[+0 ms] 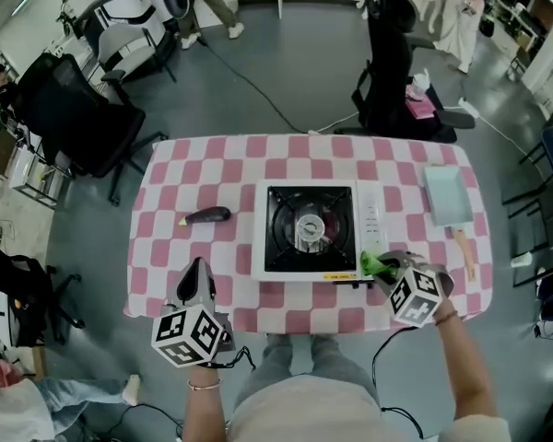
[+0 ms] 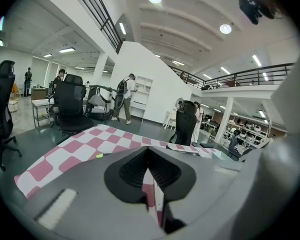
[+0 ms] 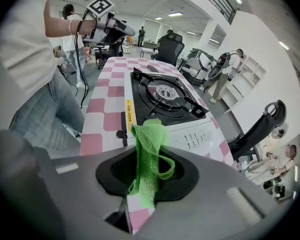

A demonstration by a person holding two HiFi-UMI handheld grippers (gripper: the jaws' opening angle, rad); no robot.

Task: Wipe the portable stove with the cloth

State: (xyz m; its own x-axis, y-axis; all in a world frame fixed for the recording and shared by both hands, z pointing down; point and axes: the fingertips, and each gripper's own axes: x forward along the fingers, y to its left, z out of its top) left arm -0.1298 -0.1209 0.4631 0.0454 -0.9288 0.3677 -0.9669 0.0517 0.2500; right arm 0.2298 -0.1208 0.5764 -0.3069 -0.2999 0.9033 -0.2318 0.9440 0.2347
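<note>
On the checked worktop (image 1: 166,279) sits the stove (image 1: 309,228), the right tongs (image 3: 148,170) pinching a limp, light cloth (image 3: 149,134), probably best held bunched, while the left tongs (image 2: 150,156) are pressed together, empty.

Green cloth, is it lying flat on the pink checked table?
No, the green mesh cloth is bunched up and pinched between the jaws of the right gripper.

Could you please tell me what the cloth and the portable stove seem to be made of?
Cloth: probably a loose mesh-like woven fabric, matte bright green; open weave shows and it hangs limp.
Portable stove: likely painted sheet metal, smooth white casing, with a black coated top; the round burner gleams like bare metal.
</note>
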